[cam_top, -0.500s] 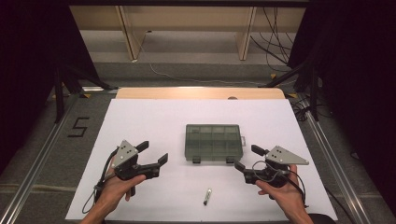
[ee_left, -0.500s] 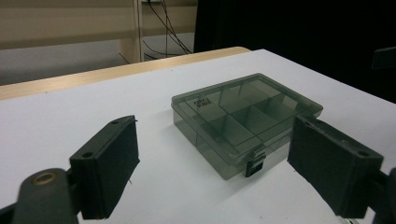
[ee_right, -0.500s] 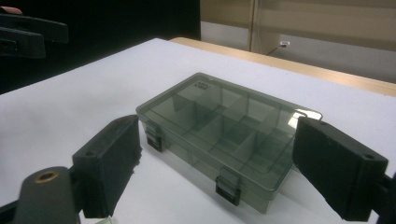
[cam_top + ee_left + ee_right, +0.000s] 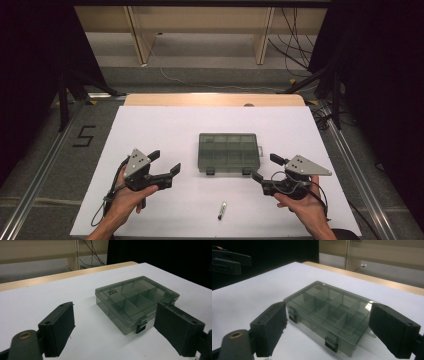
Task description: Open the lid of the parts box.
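Near the front edge of the table (image 4: 150, 125), both grippers, left (image 4: 167, 164) and right (image 4: 265, 168), stand open, empty; clumsy pinching could slide the closed box (image 4: 228, 152) away.

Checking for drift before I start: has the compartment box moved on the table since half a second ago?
No. The compartment box sits at the same spot relative to the white table's far edge.

A small pen-like item (image 4: 221, 210) is seen on the white sheet (image 4: 150, 130), between the left gripper (image 4: 165, 161) and the right gripper (image 4: 265, 167) and nearer the person. A "5" (image 4: 84, 136) is marked on the floor left of the left gripper. Cables (image 4: 295, 35) are seen far beyond the right gripper.
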The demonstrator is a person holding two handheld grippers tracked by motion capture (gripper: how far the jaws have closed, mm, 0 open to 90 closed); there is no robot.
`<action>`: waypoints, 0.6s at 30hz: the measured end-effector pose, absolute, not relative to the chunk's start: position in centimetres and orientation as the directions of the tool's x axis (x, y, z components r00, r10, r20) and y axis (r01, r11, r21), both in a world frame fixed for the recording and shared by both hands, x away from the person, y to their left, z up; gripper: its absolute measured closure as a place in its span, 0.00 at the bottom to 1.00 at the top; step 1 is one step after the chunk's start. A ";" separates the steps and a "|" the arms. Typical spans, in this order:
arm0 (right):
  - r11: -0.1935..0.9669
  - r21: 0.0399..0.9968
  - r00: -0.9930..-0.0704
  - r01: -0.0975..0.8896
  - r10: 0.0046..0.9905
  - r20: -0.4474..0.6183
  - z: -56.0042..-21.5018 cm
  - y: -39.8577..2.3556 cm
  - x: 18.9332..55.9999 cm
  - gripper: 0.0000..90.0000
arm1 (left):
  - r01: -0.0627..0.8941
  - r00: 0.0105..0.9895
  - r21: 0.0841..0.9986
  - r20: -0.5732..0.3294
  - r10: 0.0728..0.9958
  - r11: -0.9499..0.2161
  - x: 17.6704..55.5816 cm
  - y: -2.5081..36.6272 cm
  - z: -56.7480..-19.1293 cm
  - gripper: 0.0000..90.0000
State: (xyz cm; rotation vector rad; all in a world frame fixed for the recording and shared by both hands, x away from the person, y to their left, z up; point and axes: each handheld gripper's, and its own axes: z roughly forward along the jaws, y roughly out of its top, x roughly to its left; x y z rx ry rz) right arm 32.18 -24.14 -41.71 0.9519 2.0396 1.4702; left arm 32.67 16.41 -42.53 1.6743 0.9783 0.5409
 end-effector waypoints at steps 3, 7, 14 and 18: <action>0.197 0.942 -0.663 0.272 0.748 0.036 -41.7 -24.2 32.2 0.18 | 0.332 0.555 0.938 -0.113 0.824 -0.095 32.9 16.3 -42.6 0.18; 0.224 0.934 -0.665 0.277 0.747 0.018 -41.5 -24.3 32.3 0.18 | 0.333 0.557 0.937 -0.108 0.823 -0.103 33.2 16.0 -42.6 0.18; 0.238 0.931 -0.653 0.278 0.757 0.002 -41.6 -25.1 33.5 0.18 | 0.338 0.561 0.926 -0.056 0.826 -0.167 34.3 15.1 -43.2 0.18; 0.235 0.926 -0.631 0.294 0.776 0.003 -41.8 -25.8 34.2 0.19 | 0.357 0.545 0.921 -0.073 0.835 -0.153 35.3 15.0 -43.6 0.18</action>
